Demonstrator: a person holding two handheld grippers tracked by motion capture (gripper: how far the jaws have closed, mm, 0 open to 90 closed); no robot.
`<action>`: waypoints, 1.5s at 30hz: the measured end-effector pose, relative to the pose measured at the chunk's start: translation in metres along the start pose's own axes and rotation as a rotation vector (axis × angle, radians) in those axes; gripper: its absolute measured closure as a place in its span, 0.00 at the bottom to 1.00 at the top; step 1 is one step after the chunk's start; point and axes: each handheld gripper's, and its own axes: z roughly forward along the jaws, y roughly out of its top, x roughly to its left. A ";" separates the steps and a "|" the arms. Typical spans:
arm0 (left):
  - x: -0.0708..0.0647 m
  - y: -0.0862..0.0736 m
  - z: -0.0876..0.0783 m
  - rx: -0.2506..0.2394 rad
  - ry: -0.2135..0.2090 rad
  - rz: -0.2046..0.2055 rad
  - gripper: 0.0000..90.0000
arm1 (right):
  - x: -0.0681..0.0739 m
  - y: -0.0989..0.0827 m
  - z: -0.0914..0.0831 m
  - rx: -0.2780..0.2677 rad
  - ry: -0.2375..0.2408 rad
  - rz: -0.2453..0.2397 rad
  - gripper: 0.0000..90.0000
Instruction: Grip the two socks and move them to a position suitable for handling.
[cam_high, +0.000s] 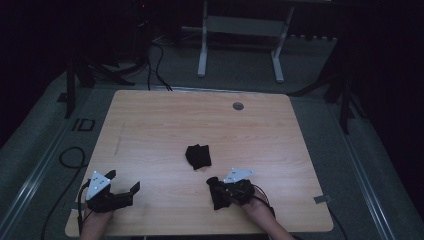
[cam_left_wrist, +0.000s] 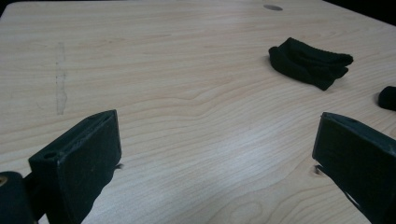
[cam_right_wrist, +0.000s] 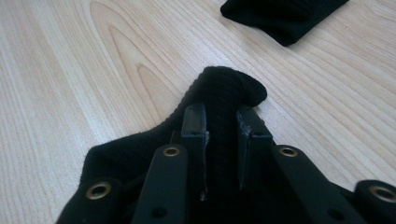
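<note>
A folded black sock (cam_high: 198, 156) (cam_left_wrist: 310, 63) (cam_right_wrist: 280, 18) lies near the middle of the wooden table (cam_high: 200, 115). My right gripper (cam_high: 221, 192) (cam_right_wrist: 223, 116) is low at the front right, shut on a second black sock (cam_high: 216, 199) (cam_right_wrist: 229, 86). That sock's ribbed end pokes out past the jaw tips and rests on the wood, and its edge (cam_left_wrist: 387, 98) peeks into the left gripper view. My left gripper (cam_high: 123, 180) (cam_left_wrist: 219, 123) is at the front left, open wide, with bare table between its jaws.
A round grey grommet (cam_high: 238, 106) (cam_left_wrist: 272, 7) sits in the tabletop near the far edge. A faint dark streak (cam_left_wrist: 60, 79) marks the wood on the left. Desk legs (cam_high: 202, 45) and cables (cam_high: 157, 60) stand on the floor beyond the table.
</note>
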 end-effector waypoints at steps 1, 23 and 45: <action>0.000 0.000 -0.001 -0.001 -0.002 0.000 0.02 | 0.000 0.001 -0.001 0.003 0.005 0.005 0.76; -0.031 0.001 0.017 0.109 -0.169 0.039 0.07 | 0.009 -0.010 -0.009 0.004 -0.115 -0.030 0.73; -0.100 0.059 0.076 0.156 -0.655 0.049 0.48 | 0.034 0.035 -0.058 -0.120 0.008 -0.180 0.86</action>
